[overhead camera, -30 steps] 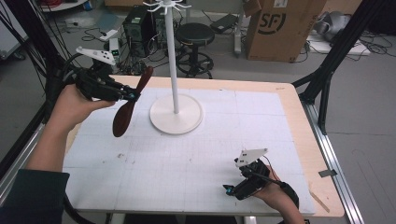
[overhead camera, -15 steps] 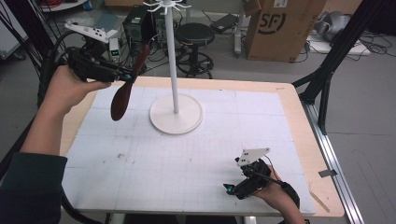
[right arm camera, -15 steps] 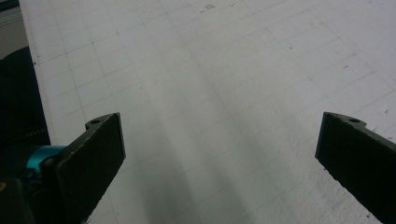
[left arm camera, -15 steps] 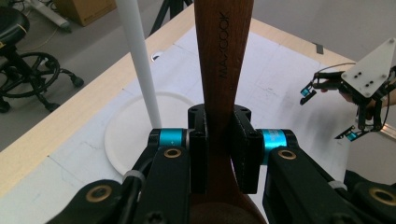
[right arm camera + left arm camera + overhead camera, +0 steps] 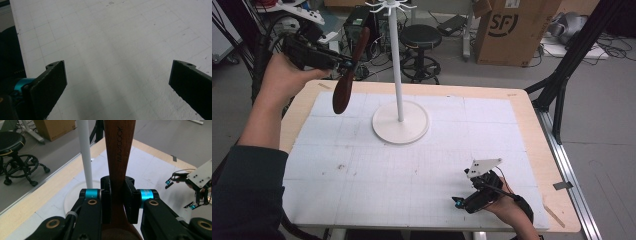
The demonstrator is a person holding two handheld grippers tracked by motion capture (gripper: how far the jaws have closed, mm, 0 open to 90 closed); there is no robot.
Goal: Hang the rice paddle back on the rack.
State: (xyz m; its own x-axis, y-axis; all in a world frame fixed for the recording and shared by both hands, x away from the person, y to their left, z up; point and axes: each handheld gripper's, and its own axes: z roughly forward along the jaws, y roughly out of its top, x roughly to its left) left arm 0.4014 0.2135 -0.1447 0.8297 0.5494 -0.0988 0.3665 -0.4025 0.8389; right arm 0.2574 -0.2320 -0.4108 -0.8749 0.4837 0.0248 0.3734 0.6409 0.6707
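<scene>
A: High view, stand (image 5: 398, 75): the top hooks sit at the upper edge, so I can't count them. Left tool view: its pole (image 5: 85, 152) runs out of the top of frame.

B: Noted. Wooden spoon (image 5: 119, 157), left tool view: handle cut off at the top, bowl cut off at the bottom, and the narrow stretch between the pads is covered by them.

A: Right tool (image 5: 472, 197), high view: too small and dark to read the gap; the hand covers its rear.

B: Right tool view: both pads cut by the lower edge. Counter (image 5: 120, 37) surface soft, its small marks unreadable
</scene>
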